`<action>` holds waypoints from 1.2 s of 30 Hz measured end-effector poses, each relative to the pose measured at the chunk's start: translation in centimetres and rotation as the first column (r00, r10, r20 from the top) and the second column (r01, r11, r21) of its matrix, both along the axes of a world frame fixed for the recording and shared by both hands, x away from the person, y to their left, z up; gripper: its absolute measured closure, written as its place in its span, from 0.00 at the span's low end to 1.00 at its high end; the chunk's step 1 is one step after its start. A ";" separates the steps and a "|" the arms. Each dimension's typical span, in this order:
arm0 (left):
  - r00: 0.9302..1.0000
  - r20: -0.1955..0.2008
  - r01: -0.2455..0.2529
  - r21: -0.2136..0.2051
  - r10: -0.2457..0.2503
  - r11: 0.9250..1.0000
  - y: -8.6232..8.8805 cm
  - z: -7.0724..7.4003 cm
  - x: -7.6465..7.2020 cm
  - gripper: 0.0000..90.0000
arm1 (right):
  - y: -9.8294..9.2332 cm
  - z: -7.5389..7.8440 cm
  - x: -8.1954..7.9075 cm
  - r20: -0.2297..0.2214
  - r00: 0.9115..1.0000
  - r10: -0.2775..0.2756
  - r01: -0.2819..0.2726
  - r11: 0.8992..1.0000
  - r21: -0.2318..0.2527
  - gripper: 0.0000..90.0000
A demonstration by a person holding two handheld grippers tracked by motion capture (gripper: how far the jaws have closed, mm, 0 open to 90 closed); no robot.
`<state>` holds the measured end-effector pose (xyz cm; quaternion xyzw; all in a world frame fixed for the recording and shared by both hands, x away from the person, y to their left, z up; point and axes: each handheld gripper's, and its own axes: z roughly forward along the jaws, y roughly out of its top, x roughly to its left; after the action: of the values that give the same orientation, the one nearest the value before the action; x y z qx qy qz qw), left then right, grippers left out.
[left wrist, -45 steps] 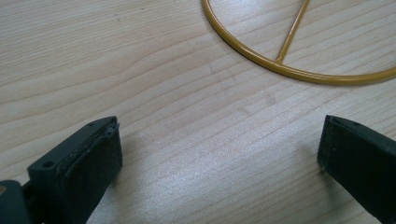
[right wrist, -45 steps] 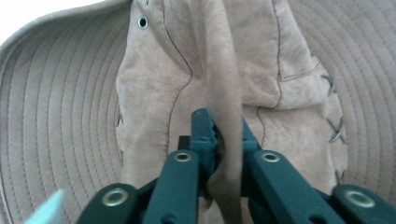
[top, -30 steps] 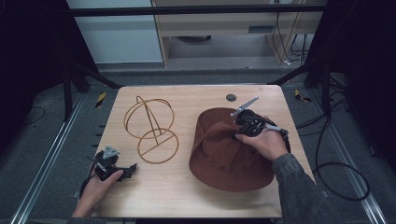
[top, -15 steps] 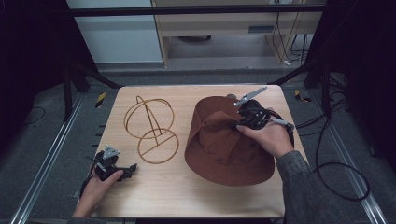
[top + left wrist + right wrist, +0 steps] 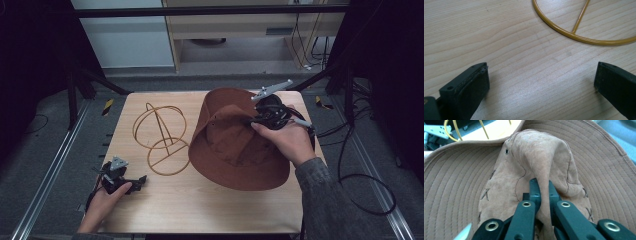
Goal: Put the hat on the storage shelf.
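Looking down from the high view, a wooden desk (image 5: 210,210) is seen with a brown wide-brimmed hat (image 5: 232,145) toward 3 o'clock of its middle. The hat is tilted, its far brim raised and its near brim low over the desk. The right hand-held gripper (image 5: 257,116) is held at the hat's crown by the person's right hand (image 5: 286,140). A yellow wire hat stand (image 5: 161,137) is set upright just beside the hat at its 9 o'clock, with its ring base flat on the desk. At the desk's 7 o'clock corner the left hand-held gripper (image 5: 131,181) is rested on the wood in the left hand (image 5: 107,197), well apart from the hat.

From the left gripper view, the left hand-held gripper (image 5: 541,80) is shown released, its jaws spread wide over bare wood. An arc of the stand's ring base (image 5: 579,37) is seen at 1 o'clock.

From the right gripper view, the right hand-held gripper (image 5: 541,187) is shown clenched on a pinched fold of the hat's crown (image 5: 539,157). The ribbed brim is spread all around, and yellow wire of the stand (image 5: 456,130) is visible past the brim at 11 o'clock.
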<state>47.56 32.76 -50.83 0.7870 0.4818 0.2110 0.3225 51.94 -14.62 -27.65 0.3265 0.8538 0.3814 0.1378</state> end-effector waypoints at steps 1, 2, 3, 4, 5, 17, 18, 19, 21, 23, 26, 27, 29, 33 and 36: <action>1.000 0.000 0.000 0.000 0.000 1.000 0.0 0.0 0.0 0.00 | 0.1 0.3 0.0 0.008 1.000 -0.001 0.001 1.000 0.001 0.98; 1.000 0.001 -0.002 -0.003 0.002 1.000 0.0 0.0 0.0 0.00 | 0.3 0.8 0.0 0.019 1.000 -0.001 0.001 1.000 0.007 0.98; 1.000 0.001 -0.002 -0.003 0.002 1.000 0.0 0.0 0.0 0.00 | 0.3 0.8 0.0 0.019 1.000 -0.001 0.001 1.000 0.007 0.98; 1.000 0.001 -0.002 -0.002 0.002 1.000 0.0 0.0 0.0 0.00 | 0.4 1.1 0.0 0.020 1.000 -0.001 0.001 1.000 0.011 0.98; 1.000 0.001 -0.001 -0.002 0.001 1.000 0.0 0.0 0.0 0.00 | 0.5 1.4 0.0 0.027 1.000 -0.004 0.003 1.000 0.013 0.98; 1.000 0.002 -0.002 -0.003 0.002 1.000 0.0 0.0 0.0 0.00 | 1.7 5.3 -0.2 0.096 0.995 -0.003 -0.001 0.999 0.037 0.98; 1.000 0.000 -0.002 -0.003 0.002 1.000 0.0 0.0 0.0 0.00 | 1.8 5.4 -0.2 0.098 0.995 -0.001 -0.003 0.999 0.039 0.99; 1.000 0.001 -0.002 -0.003 0.002 1.000 0.0 0.0 0.0 0.00 | 1.9 5.6 -0.2 0.100 0.995 0.001 -0.005 0.999 0.037 0.99; 1.000 0.001 -0.002 -0.003 0.002 1.000 0.0 0.0 0.0 0.00 | 2.2 5.8 -0.2 0.104 0.995 0.002 -0.006 0.999 0.037 0.98; 1.000 0.001 -0.002 -0.003 0.002 1.000 0.0 0.0 0.0 0.00 | 2.5 6.1 -0.3 0.110 0.994 0.003 -0.008 0.999 0.042 0.99; 1.000 0.001 -0.002 -0.003 0.002 1.000 0.0 0.0 0.0 0.00 | 2.8 6.3 -0.6 0.122 0.993 0.010 -0.015 0.999 0.043 0.99; 1.000 0.001 -0.002 -0.003 0.002 1.000 0.0 0.0 0.0 0.00 | 2.9 6.4 -0.7 0.129 0.992 0.012 -0.018 0.999 0.042 0.99; 1.000 0.001 -0.002 -0.003 0.002 1.000 0.0 0.0 0.0 0.00 | 3.0 6.7 -1.0 0.139 0.990 0.015 -0.023 0.998 0.052 0.99; 1.000 0.003 -0.004 -0.005 0.004 1.000 0.0 0.0 0.0 0.00 | 3.3 7.4 -1.7 0.169 0.985 0.019 -0.033 0.996 0.078 0.99; 1.000 0.002 -0.005 -0.005 0.005 1.000 0.0 0.0 0.0 0.00 | 3.9 7.7 -1.9 0.183 0.983 0.022 -0.039 0.995 0.089 0.99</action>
<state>47.56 32.72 -50.85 0.7848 0.4839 0.2113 0.3245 50.02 -10.74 -19.96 0.2831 0.8241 0.4506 0.1939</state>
